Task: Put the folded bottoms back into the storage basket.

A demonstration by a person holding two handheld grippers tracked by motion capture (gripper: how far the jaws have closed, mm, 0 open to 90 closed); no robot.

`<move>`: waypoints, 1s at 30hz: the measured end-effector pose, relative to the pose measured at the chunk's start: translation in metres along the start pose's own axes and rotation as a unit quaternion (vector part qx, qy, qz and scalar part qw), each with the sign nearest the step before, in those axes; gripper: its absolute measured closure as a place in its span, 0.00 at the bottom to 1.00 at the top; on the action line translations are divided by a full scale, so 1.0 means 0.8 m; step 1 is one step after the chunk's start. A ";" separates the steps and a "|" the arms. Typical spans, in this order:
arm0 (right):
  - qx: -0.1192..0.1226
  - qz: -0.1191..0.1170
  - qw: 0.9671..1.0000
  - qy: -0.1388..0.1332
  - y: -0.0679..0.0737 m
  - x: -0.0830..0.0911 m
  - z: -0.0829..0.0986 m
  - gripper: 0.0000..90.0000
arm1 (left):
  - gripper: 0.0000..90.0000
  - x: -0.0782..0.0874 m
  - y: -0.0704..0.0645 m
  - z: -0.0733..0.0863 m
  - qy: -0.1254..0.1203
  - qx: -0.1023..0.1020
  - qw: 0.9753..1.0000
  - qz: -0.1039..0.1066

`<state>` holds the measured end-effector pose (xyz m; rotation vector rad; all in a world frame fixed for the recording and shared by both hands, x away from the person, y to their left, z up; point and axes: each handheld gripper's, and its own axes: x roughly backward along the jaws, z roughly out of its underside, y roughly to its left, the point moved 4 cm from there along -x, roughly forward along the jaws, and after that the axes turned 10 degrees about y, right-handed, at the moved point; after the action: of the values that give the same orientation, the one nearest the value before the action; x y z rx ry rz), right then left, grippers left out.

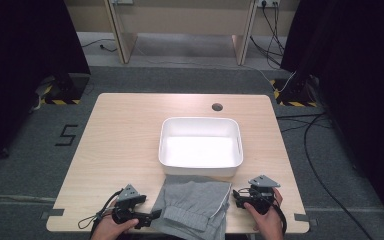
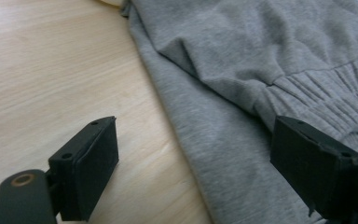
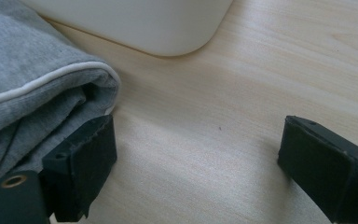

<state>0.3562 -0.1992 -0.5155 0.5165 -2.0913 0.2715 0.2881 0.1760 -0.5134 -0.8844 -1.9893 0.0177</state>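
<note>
Lying folded between your two grippers, the grey garment point(image 1: 194, 205) sits just short of the white bin point(image 1: 200, 170). It looks soft and floppy, so pinch the doubled edges. Your left gripper point(image 2: 193, 172) gapes wide astride its hem; your right gripper point(image 3: 196, 168), equally wide, has the piped fold beside its left jaw.

grey sweat garment point(image 1: 195, 202) | folded | table's near edge, touching white bin point(image 1: 200, 146)

Spread jaws straddle the grey garment's point(image 2: 242, 93) edge on the table point(image 2: 51, 70).
</note>
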 end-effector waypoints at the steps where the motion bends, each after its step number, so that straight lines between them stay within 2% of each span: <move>1: 0.000 0.000 1.000 0.000 0.000 0.000 0.000 0.13 | 0.16 -0.002 -0.001 0.001 -0.002 -0.002 1.000 0.004; 3: 0.000 0.000 1.000 0.000 0.000 0.000 0.000 0.13 | 0.17 -0.006 -0.004 0.001 -0.011 -0.011 1.000 0.003; 5: 0.000 0.000 1.000 0.000 0.000 0.000 0.000 0.13 | 0.17 -0.005 -0.007 0.001 -0.010 -0.010 1.000 0.008; 7: 0.001 0.000 1.000 0.000 0.000 0.000 0.000 0.13 | 0.17 -0.006 -0.008 0.001 -0.010 -0.010 1.000 0.004; 11: 0.008 -0.003 1.000 -0.002 0.000 0.000 0.000 0.16 | 0.17 -0.009 -0.018 0.002 -0.007 -0.027 1.000 0.002; 14: 0.000 -0.006 1.000 -0.008 -0.001 0.002 0.001 0.19 | 0.16 -0.011 -0.025 0.004 -0.007 -0.036 0.999 0.006; 17: -0.024 -0.024 0.999 -0.012 -0.003 0.009 0.003 0.22 | 0.16 -0.014 -0.033 0.006 -0.003 -0.045 0.999 0.013; 18: -0.029 -0.030 0.999 -0.021 -0.003 0.013 0.002 0.22 | 0.16 -0.014 -0.036 0.006 -0.002 -0.045 0.999 0.018; 23: -0.026 -0.036 0.998 -0.047 0.003 0.033 -0.009 0.22 | 0.17 -0.011 -0.043 0.004 -0.003 -0.047 0.998 0.032; 25: -0.027 -0.049 0.997 -0.058 0.008 0.040 -0.011 0.23 | 0.17 -0.004 -0.047 0.000 -0.016 -0.047 0.998 0.031; 27: -0.028 -0.062 0.996 -0.064 0.016 0.046 -0.012 0.23 | 0.17 0.005 -0.052 -0.006 -0.041 -0.050 0.997 0.034; 29: -0.022 -0.070 0.995 -0.065 0.022 0.048 -0.013 0.23 | 0.17 0.007 -0.059 -0.010 -0.049 -0.055 0.997 0.035; 30: -0.021 -0.073 0.995 -0.068 0.027 0.049 -0.015 0.23 | 0.17 0.006 -0.061 -0.010 -0.045 -0.060 0.997 0.033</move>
<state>0.3364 -0.1860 -0.4757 0.6747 -2.1722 0.1096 0.2648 0.1398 -0.4884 -1.0424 -2.0602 -0.0253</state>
